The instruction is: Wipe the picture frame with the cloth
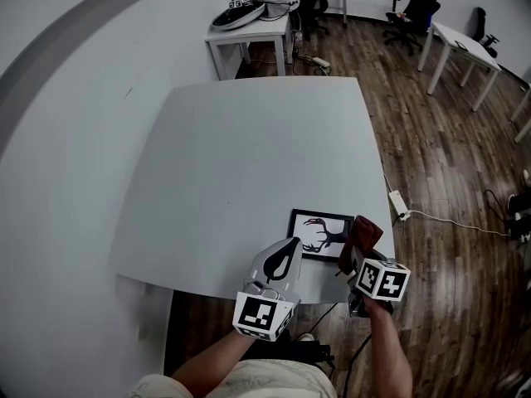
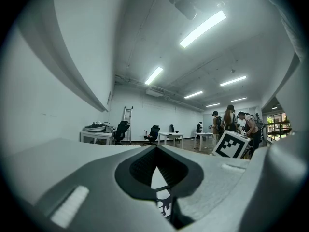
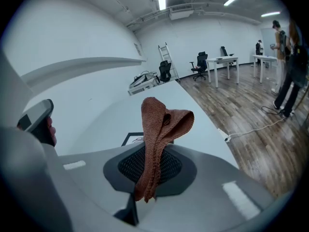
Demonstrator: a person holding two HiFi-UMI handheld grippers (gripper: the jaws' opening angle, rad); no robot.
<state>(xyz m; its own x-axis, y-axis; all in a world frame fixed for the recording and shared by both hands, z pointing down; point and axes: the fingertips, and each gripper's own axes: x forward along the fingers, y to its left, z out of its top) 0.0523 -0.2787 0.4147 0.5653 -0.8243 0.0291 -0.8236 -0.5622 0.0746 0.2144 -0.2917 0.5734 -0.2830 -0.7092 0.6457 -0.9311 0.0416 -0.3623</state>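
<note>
Wooden floor (image 1: 448, 164): dark planks, right and far side of the head view. Bench (image 1: 232, 164): large pale grey top, bare over most of its surface, set against a white wall on its left. Small white table (image 1: 249, 36): beyond the far edge of the bench, carrying flat equipment. White desk (image 1: 465, 44): far right, with office chairs (image 1: 415, 11) beside it. Persons (image 2: 231, 122): a standing group at the far right of the left gripper view; a ladder (image 2: 127, 122) leans on the back wall. Picture frame (image 1: 319, 235): black border, white ground with a dark antler-like figure, lying flat on the bench near its front right edge. It also shows through the hollow of the left jaws (image 2: 163, 207) and behind the cloth in the right gripper view (image 3: 133, 139). Left gripper (image 1: 289, 244): over the front edge of the bench, tips just at the frame's left side, jaws together at the tips with nothing between them (image 2: 155, 148). Right gripper (image 1: 355, 255): just beside the frame's right side, jaws clamped on the cloth (image 3: 153, 148). Cloth (image 1: 363, 235): rust-brown knit, folded, standing up out of the jaws with its top flopped over (image 3: 161, 124), raised over the frame's right edge. Power strip (image 1: 399, 204): white, on the floor right of the bench, cable trailing right.
</note>
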